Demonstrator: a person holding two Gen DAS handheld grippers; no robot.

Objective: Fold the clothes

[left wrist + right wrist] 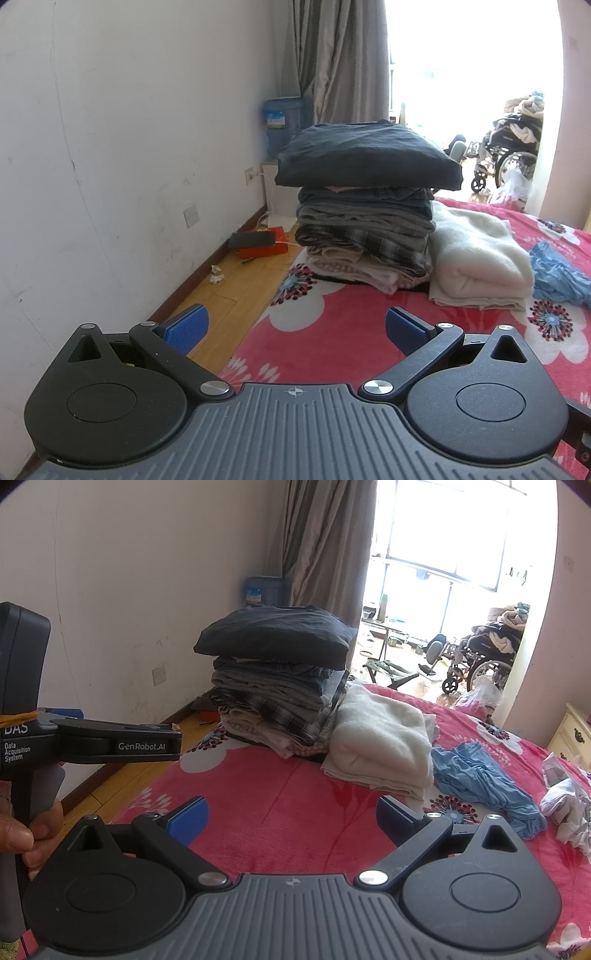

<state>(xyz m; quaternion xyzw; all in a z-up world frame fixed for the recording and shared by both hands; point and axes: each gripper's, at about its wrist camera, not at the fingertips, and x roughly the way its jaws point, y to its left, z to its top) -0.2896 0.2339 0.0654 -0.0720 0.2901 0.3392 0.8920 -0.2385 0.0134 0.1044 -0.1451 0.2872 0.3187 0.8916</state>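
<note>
A tall stack of folded clothes (pixel 364 221) (pixel 280 686) stands on the red flowered bed cover (pixel 332 332) (pixel 280 805), topped by a dark navy folded garment (pixel 365 155) (pixel 273 633). A folded cream blanket (pixel 476 258) (pixel 384 738) lies right of the stack. Further right lie a crumpled blue garment (pixel 557 273) (pixel 480 779) and a crumpled white garment (pixel 569 801). My left gripper (pixel 295 328) hovers open over the cover, short of the stack, holding nothing. My right gripper (pixel 290 818) is likewise open and empty. The left gripper's body (pixel 110 740) shows in the right wrist view, held by a hand (pixel 22 834).
A white wall (pixel 110 147) and a strip of wooden floor (pixel 229 288) run along the bed's left edge, with a red box (pixel 262 245) and a water bottle (pixel 286 122) there. A grey curtain (pixel 332 62), wheelchairs (pixel 480 657) and a cream dresser (pixel 570 734) lie beyond.
</note>
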